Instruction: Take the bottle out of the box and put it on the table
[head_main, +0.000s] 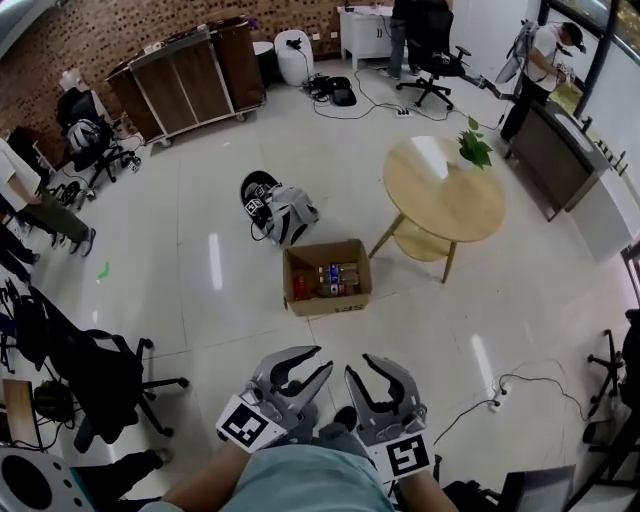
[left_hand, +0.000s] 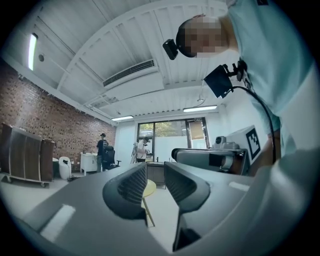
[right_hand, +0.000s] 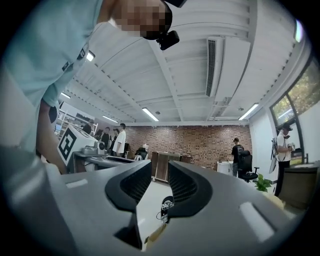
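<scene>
An open cardboard box (head_main: 327, 298) stands on the pale floor just ahead of me, with several bottles (head_main: 335, 278) lying inside it. To its right is a round wooden table (head_main: 445, 195). Both grippers are held low at the bottom of the head view, pointing toward the box and short of it. My left gripper (head_main: 322, 358) has its jaws a narrow gap apart with nothing between them; in the left gripper view (left_hand: 155, 186) the table's edge (left_hand: 148, 189) shows through the gap. My right gripper (head_main: 358, 365) (right_hand: 160, 186) is likewise slightly open and empty, and a corner of the box (right_hand: 152, 241) shows below its jaws.
A grey backpack (head_main: 290, 215) and a black helmet (head_main: 258, 192) lie on the floor beyond the box. A potted plant (head_main: 473, 146) stands on the table's far edge. Black office chairs (head_main: 95, 375) are at the left, a power strip and cable (head_main: 497, 402) at the right, and a wooden cabinet (head_main: 190, 75) at the back.
</scene>
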